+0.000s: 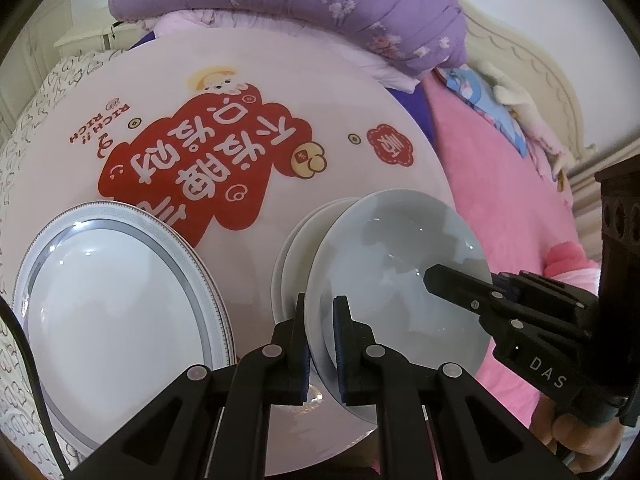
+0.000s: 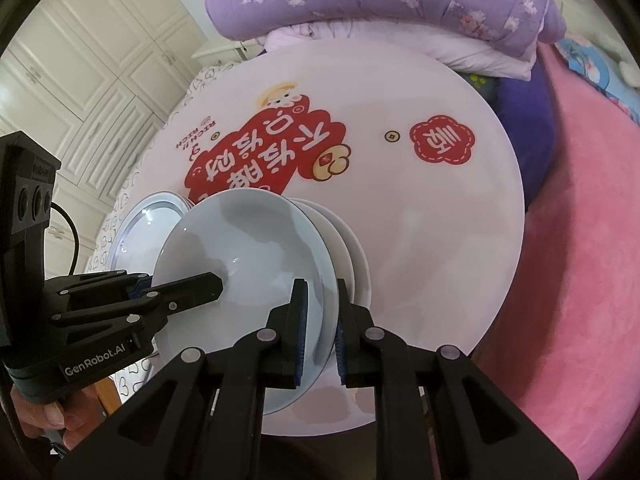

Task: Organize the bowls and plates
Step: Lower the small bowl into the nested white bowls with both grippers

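Round glossy white tabletop (image 1: 360, 112): both the left gripper (image 1: 320, 344) and right gripper (image 2: 320, 328) clamp the smooth pale-blue bowl (image 1: 400, 248), apparently tilted; patterned-rim plate (image 1: 120, 304) at nine o'clock.

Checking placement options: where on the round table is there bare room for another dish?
Free: the far half of the table, beyond the red print, and right of the bowl stack. Crowded: the near edge, with the rimmed plate, pale blue bowl and both grippers.

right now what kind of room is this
Most likely a bedroom: a folded purple quilt lies on a pink bedspread by a cream headboard, with white wardrobes behind. The dishes sit on a round table.
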Motion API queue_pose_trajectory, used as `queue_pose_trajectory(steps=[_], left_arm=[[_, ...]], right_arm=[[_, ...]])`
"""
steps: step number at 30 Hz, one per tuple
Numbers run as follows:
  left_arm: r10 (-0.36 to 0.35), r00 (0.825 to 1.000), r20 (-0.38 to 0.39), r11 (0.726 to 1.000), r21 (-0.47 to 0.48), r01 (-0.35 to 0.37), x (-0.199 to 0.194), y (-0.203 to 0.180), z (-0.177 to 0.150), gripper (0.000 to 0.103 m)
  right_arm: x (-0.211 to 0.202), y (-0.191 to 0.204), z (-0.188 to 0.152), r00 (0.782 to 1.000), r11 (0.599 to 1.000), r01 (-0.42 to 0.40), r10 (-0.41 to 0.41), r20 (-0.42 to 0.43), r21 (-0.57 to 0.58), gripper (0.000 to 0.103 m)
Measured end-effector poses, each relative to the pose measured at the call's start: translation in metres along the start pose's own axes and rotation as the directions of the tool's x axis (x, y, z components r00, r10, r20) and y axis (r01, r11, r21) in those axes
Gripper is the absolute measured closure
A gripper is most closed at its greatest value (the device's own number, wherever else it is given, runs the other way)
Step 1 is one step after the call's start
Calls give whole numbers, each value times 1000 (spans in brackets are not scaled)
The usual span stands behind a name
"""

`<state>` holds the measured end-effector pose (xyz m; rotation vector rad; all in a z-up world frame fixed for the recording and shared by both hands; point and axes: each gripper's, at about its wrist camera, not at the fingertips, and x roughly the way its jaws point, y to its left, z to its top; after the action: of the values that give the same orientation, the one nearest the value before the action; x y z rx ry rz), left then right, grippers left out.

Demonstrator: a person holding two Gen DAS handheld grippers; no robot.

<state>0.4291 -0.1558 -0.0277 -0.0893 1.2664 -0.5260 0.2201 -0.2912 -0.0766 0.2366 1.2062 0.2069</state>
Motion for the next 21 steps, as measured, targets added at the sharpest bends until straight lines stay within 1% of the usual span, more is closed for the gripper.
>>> queue_pose_trajectory(steps=[5,7,19,21], left_arm=[[20,1000,1,1000,20,-20,-4,-5,-1,95],[30,1000,4,999,28,-30,-5,-6,-1,94],[55,998,0,997,62,-55,-13,-9,0,90],[60,998,0,995,74,-60,-14,-11,0,87]], right_arm=[[-5,2,2,999,999,43,-42,17,-24,89],[-4,0,2,998,998,59,-58,16,-26,87],[-4,-6,-1,999,998,52,-51,17,-25,87],[-4,-6,-1,999,998,52,-51,18,-26,87]])
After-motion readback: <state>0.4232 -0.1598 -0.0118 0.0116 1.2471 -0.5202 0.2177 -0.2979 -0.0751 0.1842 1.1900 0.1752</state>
